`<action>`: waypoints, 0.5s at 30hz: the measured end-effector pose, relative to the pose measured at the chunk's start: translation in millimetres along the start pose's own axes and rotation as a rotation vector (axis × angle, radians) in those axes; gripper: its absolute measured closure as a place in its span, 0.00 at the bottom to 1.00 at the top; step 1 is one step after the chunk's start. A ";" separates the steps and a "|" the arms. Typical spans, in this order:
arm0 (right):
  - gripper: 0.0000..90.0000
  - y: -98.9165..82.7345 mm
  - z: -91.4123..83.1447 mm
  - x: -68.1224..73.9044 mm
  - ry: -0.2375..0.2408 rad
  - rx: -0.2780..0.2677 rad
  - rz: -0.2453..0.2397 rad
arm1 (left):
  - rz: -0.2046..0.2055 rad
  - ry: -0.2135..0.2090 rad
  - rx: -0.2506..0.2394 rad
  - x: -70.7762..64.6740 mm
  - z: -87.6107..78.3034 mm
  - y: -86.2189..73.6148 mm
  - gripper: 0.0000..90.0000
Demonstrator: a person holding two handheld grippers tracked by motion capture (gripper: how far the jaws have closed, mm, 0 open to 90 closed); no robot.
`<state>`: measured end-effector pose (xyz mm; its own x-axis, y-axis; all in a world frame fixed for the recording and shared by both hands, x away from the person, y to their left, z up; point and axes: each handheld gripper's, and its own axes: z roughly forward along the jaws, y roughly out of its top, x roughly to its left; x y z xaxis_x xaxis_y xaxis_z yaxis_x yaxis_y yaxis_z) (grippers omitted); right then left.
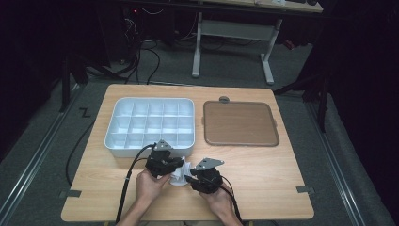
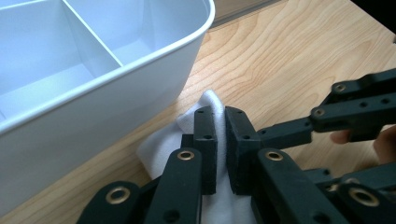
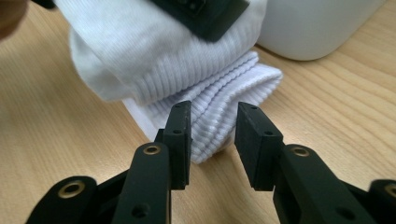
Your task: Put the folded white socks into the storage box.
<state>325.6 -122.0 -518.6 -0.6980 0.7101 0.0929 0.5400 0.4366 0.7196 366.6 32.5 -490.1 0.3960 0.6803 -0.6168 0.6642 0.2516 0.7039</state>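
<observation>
White ribbed sock (no legible label)

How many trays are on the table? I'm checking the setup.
2: a white compartment tray at the table's far left, and a flat brown tray to its right. The socks lie nearer the person.

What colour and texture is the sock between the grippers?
White ribbed knit sock, clearest in the right gripper view.

Looks like a lab or workshop: bare wooden table, loose cables on grey carpet, adjustable desk behind.
</observation>
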 end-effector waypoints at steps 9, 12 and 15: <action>0.78 0.4 10.0 -2.2 0.005 0.040 -0.014 | 0.001 0.001 -0.003 1.9 0.2 1.3 0.94; 0.79 0.2 9.9 -1.4 0.001 0.040 -0.020 | -0.002 0.003 -0.002 1.6 1.6 0.7 0.94; 0.79 0.1 10.2 -1.0 0.003 0.038 -0.023 | 0.002 0.006 0.003 2.1 3.2 -0.3 0.94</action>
<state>331.2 -117.0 -525.6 -0.7117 0.6980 0.0791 0.5415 0.4733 0.6948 369.3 31.7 -492.7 0.3934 0.6848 -0.6134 0.6653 0.2484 0.7040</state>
